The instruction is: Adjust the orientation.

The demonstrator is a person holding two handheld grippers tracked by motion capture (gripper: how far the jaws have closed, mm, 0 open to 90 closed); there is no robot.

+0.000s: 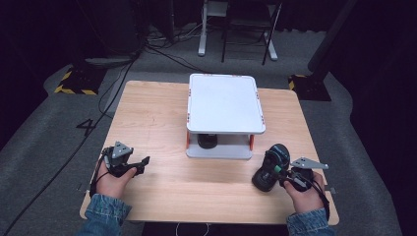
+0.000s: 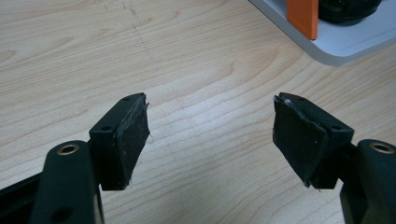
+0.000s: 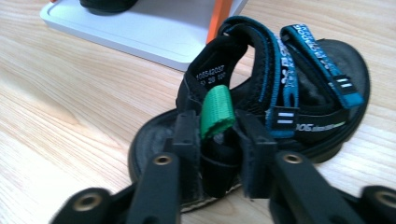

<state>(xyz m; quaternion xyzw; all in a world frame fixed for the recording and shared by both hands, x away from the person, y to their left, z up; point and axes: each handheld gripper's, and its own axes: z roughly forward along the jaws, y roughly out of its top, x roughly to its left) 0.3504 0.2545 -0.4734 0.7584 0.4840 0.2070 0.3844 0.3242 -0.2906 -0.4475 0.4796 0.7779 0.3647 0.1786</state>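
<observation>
- Wooden table (image 1: 162,128), dark room; white two-tier rack (image 1: 223,103) at centre, another dark shoe (image 1: 207,141) on its lower shelf.
- Right gripper (image 3: 217,140) pinches heel strap of black-and-teal sandal (image 3: 289,93), by its green pull tab (image 3: 215,111); sandal lies on table just right of rack.
- Left gripper (image 2: 210,135) spread, empty, over bare wood.
- Risk: thin strap grip, so sandal may swing or slip on lift and clip rack's orange post (image 3: 219,14).

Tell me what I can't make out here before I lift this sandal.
- Dark object on the shelf's lower tier: top board hides most in the high view, cut by the edge in both gripper views.
- Sandal heel strap: right gripper jaws cover the gripped part.
- Strap lettering: blurred.
</observation>
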